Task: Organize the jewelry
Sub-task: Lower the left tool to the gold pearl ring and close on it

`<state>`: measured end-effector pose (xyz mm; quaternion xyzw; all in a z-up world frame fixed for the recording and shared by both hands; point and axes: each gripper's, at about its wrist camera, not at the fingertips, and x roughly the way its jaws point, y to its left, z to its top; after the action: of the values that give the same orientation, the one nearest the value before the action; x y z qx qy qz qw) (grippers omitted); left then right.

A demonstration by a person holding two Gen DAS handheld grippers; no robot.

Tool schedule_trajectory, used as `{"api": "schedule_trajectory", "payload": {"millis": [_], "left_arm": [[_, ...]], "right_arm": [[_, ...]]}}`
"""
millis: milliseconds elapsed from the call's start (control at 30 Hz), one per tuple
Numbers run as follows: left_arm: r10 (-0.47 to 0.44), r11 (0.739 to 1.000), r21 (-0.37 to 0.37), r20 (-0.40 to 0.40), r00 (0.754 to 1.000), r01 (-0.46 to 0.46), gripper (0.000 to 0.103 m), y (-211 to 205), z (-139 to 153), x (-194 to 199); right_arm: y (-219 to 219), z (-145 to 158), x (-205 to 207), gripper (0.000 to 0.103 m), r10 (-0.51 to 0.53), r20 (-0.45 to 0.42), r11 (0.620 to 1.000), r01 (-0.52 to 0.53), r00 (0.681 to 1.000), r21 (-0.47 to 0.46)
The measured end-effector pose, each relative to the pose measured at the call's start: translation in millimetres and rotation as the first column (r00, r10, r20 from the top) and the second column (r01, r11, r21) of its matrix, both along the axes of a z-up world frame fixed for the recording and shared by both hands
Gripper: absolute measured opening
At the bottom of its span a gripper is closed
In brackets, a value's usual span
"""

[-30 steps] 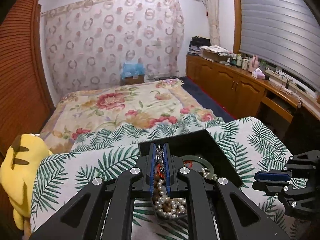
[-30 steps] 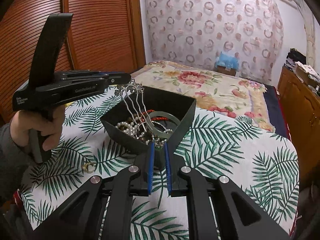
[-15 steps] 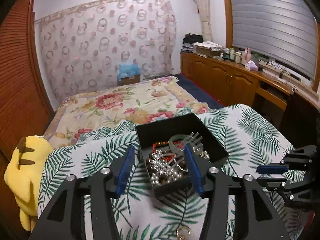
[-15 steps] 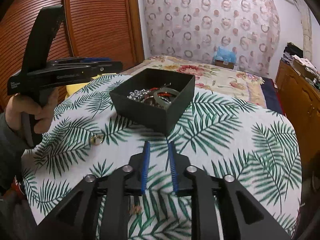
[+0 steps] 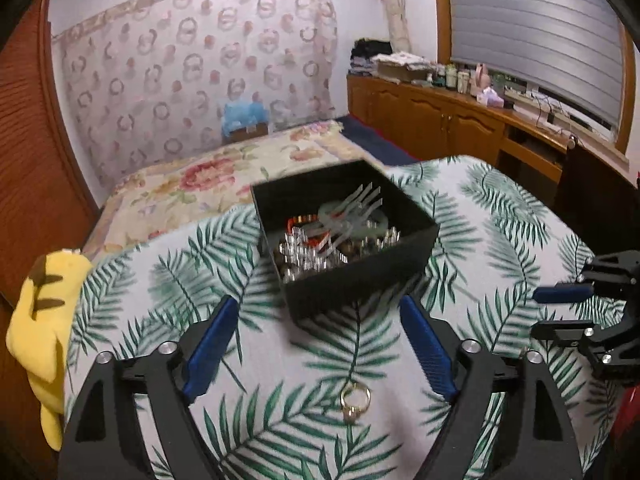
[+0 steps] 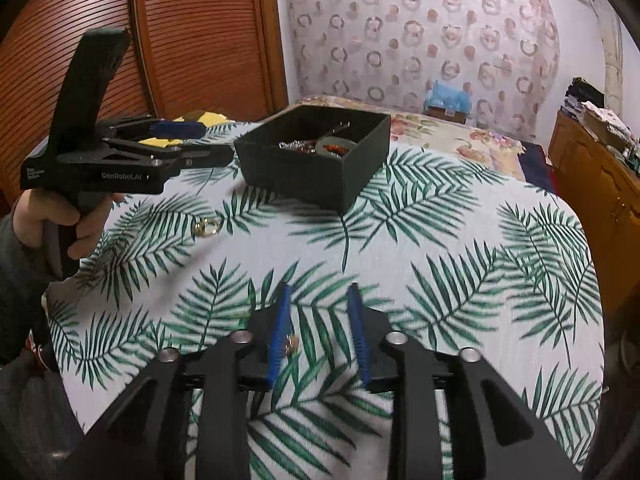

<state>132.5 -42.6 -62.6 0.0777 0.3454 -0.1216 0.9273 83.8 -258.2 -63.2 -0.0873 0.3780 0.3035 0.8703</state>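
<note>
A black box (image 5: 360,280) stands on the palm-leaf cloth and holds pearls, a silver comb (image 5: 352,208), a green bangle and red beads. My left gripper (image 5: 318,312) hovers in front of the box, its jaws wide and still opening, with nothing gripped. A gold ring (image 5: 354,400) lies on the cloth below the gap between its fingers. In the right wrist view a hand holds the left gripper (image 6: 216,142) left of the box (image 6: 296,176), above the ring (image 6: 206,226). My right gripper (image 6: 320,296) is opening over the cloth. A small gold piece (image 6: 290,346) lies beside its left pad.
A yellow plush toy (image 5: 44,320) hangs at the table's left edge. A bed with a floral cover (image 5: 192,176) lies beyond the table. Wooden cabinets (image 5: 440,120) run along the right wall, and a slatted wooden door (image 6: 80,40) is on the left.
My left gripper let go of the silver comb, which now lies in the box, and pulled back with its jaws spread. My right gripper also drew back from the box and parted its jaws.
</note>
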Motion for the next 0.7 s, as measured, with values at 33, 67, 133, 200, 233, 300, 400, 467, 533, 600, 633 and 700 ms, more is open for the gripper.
{"api": "schedule_trajectory", "payload": {"millis": [33,67,133,200,233,300,400,467,533,600,633,700], "left_arm": [[0.001,1.000,-0.005,-0.008,1.000,-0.001,0.081,1.4,-3.3,-1.0],[0.003,1.000,-0.009,-0.017,1.000,-0.003,0.081,3.2,-6.1,-2.0],[0.013,1.000,-0.012,-0.038,0.999,-0.013,0.082,6.1,-13.6,-4.0],[0.016,1.000,-0.011,-0.054,0.998,-0.017,0.082,8.2,-20.3,-6.9],[0.017,1.000,-0.005,-0.060,0.998,-0.018,0.082,8.3,-22.8,-8.3],[0.019,1.000,0.003,-0.070,0.997,-0.019,0.082,9.8,-28.3,-11.0],[0.015,1.000,0.005,-0.084,0.996,-0.015,0.083,10.4,-33.6,-14.1],[0.001,1.000,0.000,-0.103,0.995,-0.001,0.083,10.3,-37.1,-16.0],[-0.009,1.000,-0.002,-0.116,0.993,0.009,0.083,9.1,-39.1,-17.4],[-0.023,1.000,-0.002,-0.131,0.991,0.022,0.083,7.0,-41.5,-18.4],[-0.032,0.999,-0.006,-0.140,0.990,0.031,0.083,5.8,-42.9,-19.0],[-0.050,0.999,-0.011,-0.150,0.987,0.049,0.083,3.1,-45.5,-20.2]], "right_arm": [[-1.0,-1.4,-1.8,0.038,0.001,-0.005,1.000,-0.001,1.000,-0.001],[-2.0,-2.2,-3.1,0.038,0.001,-0.008,1.000,-0.001,1.000,-0.002],[-2.9,-4.9,-6.6,0.039,0.002,-0.016,1.000,-0.002,1.000,-0.006],[-3.0,-8.2,-10.6,0.039,0.007,-0.023,1.000,-0.007,1.000,-0.015],[-2.3,-10.0,-12.7,0.039,0.011,-0.026,1.000,-0.012,1.000,-0.023],[-0.7,-12.6,-16.1,0.039,0.019,-0.028,0.999,-0.020,0.999,-0.037],[3.3,-16.4,-19.5,0.039,0.038,-0.035,0.998,-0.039,0.999,-0.055],[7.7,-19.0,-21.1,0.039,0.053,-0.039,0.995,-0.056,0.998,-0.079],[11.3,-21.0,-21.1,0.039,0.060,-0.043,0.993,-0.064,0.997,-0.097],[14.0,-22.7,-18.5,0.039,0.061,-0.048,0.992,-0.065,0.997,-0.105],[15.7,-23.2,-17.0,0.039,0.061,-0.047,0.991,-0.066,0.997,-0.112],[18.7,-23.0,-14.0,0.039,0.061,-0.046,0.991,-0.067,0.997,-0.119]]}}
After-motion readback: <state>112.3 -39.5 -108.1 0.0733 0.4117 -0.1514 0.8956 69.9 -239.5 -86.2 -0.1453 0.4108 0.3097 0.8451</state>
